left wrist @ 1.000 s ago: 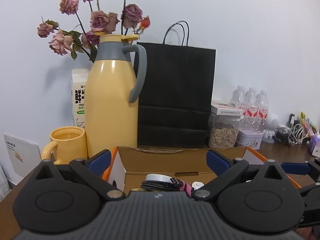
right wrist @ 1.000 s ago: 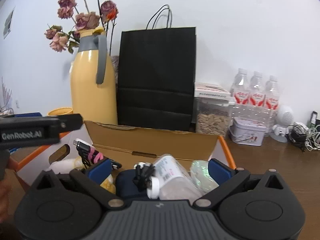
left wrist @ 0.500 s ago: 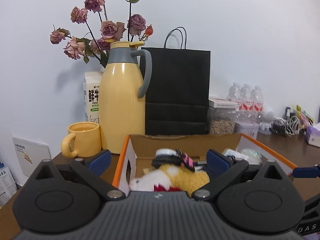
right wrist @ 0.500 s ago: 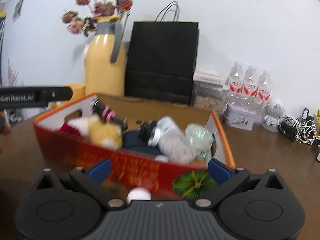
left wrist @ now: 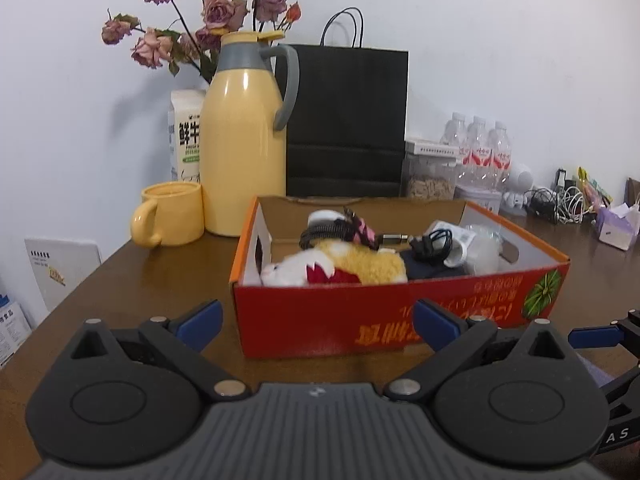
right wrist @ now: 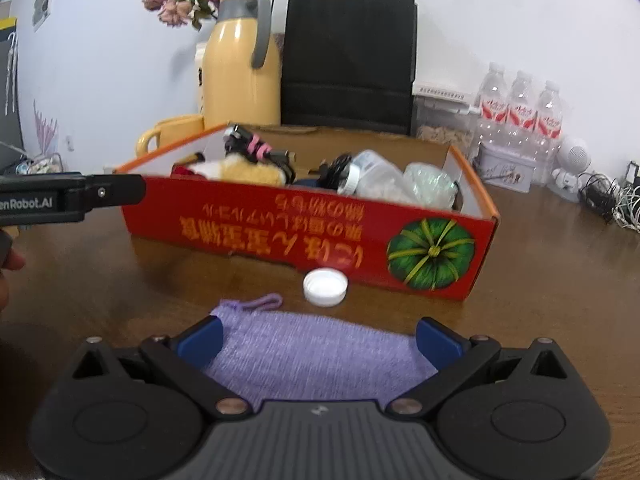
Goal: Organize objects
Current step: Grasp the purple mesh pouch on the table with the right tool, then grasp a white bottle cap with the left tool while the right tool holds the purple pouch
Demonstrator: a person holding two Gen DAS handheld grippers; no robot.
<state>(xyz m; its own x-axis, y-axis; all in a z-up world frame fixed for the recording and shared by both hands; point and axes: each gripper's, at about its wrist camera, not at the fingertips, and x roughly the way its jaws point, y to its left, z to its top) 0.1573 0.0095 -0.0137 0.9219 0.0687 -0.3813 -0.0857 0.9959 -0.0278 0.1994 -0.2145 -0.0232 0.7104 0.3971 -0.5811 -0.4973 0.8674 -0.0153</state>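
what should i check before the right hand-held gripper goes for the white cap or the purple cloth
1. Right hand-held gripper open and holding nothing: ok.
2. White cap lying free on the table, apart from the red box: ok.
3. Purple cloth flat on the table between the right fingers: ok.
4. Room in the red box for more: cannot tell; plush toy, cables and a plastic jar already crowd it.
5. Left hand-held gripper open, off to the left of the cap: ok.
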